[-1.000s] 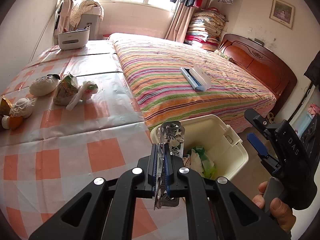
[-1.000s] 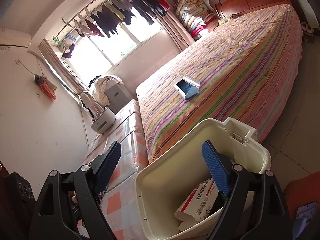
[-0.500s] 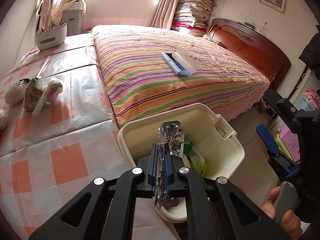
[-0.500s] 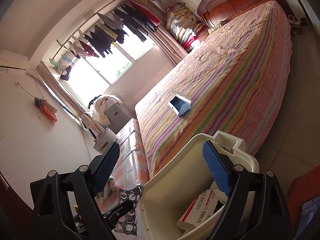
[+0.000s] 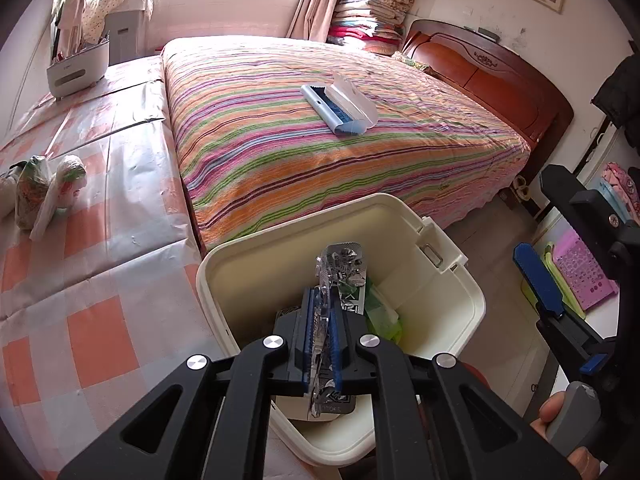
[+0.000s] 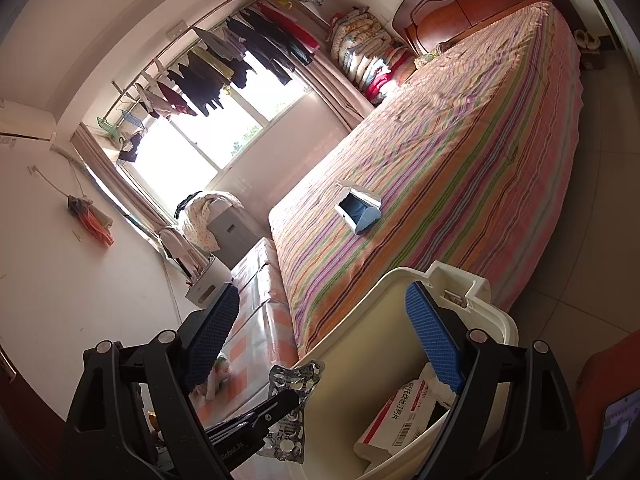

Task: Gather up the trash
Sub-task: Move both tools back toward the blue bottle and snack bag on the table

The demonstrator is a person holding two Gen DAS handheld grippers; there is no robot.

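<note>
— So where is the trash right now?

— Mostly in the left claw (image 5: 322, 336). Its blue pads are clamped on a crumpled silver blister pack (image 5: 340, 276), which sticks up past the fingertips and hangs directly over the open cream bin (image 5: 452, 304). From the right wrist view the same pack (image 6: 294, 380) shows at the bin's near-left rim (image 6: 360, 300).

— And the bin itself?

— It sits at the corner of the bench (image 5: 92, 280), hard against the foot of the striped bed (image 5: 320, 140). Inside lie a green-and-white wrapper (image 5: 382, 312) and, seen from the other side, a red-and-white medicine box (image 6: 400, 416) leaning in the bottom.

— What about the right claw?

— Wide open, nothing between its pads. The right claw (image 6: 320, 344) straddles the near edge of the bin without gripping it, as far as I can tell. In the left view it appears at the far right (image 5: 538, 288), with a hand (image 5: 560, 432) on its grey handle.

— Anything left on the bench?

— Yes, a cluster of bagged scraps (image 5: 44, 196) at the far left of the checked cloth, well apart from the bin. A white holder (image 5: 78, 66) stands at the far end near the window.

— And on the bed?

— A blue-and-white case (image 5: 340, 106), lying open in the middle of the blanket.
</note>
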